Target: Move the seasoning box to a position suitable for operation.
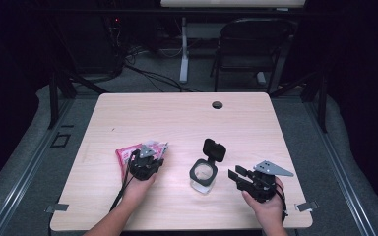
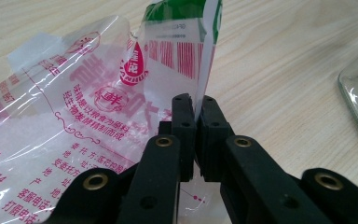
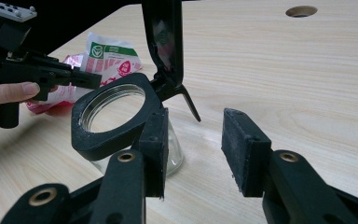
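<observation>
So: left claw [image 2: 196, 105] is clamped on the top edge of the bag [image 2: 74, 121], jaws pinched tight with the film between them. Bag lies mostly flat on the desk [image 1: 177, 118], left of centre, with the gripped end raised; white granules inside, as far as I can tell. Right claw [image 3: 193, 140] is spread wide, holding nothing, just right of the jar [image 1: 203, 174]. Jar stands upright at mid-desk, its black flip lid [image 1: 214, 150] swung up, mouth clear. Judgement: bag grasped and jar open, so prep looks done. Left to do: lift the bag over, pour, shut the lid. Jar looks empty so far.
</observation>
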`<state>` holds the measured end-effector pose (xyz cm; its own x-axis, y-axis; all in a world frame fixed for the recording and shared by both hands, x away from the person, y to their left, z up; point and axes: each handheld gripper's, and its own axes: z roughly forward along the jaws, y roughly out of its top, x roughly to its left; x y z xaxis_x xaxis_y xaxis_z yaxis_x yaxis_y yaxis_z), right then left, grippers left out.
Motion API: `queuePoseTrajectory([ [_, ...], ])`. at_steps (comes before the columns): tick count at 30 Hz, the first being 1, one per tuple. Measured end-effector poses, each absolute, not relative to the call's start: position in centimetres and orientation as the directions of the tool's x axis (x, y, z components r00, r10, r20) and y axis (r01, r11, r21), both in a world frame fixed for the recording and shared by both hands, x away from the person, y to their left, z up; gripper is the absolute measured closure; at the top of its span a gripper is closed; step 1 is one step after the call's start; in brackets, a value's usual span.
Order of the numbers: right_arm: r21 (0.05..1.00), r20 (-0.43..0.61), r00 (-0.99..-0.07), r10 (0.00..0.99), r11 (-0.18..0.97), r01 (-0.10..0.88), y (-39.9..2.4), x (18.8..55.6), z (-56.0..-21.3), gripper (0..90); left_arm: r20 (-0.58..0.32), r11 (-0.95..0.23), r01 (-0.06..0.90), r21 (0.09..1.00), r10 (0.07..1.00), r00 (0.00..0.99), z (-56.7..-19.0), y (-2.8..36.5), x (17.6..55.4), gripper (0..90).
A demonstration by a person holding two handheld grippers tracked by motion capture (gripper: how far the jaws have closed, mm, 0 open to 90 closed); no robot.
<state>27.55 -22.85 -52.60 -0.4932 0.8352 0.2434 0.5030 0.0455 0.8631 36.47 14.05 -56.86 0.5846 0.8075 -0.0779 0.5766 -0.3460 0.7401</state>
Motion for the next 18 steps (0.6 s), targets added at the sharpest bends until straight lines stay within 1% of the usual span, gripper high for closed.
queuePoseTrajectory([
  [6,0.863,0.244,-0.493,0.835,0.044,0.503,-22.86,27.55,-52.62,61.6,-0.095,-0.335,0.582,0.741,0.806,0.585,-56.89,14.20,36.55,89.3],
  [12,0.862,0.240,-0.491,0.837,0.048,0.505,-22.89,27.56,-52.64,61.6,-0.093,-0.332,0.581,0.743,0.808,0.582,-56.89,14.22,36.57,89.8],
  [18,0.861,0.241,-0.490,0.838,0.049,0.507,-22.88,27.57,-52.68,61.6,-0.110,-0.322,0.585,0.745,0.805,0.583,-56.84,14.30,36.58,90.0],
])
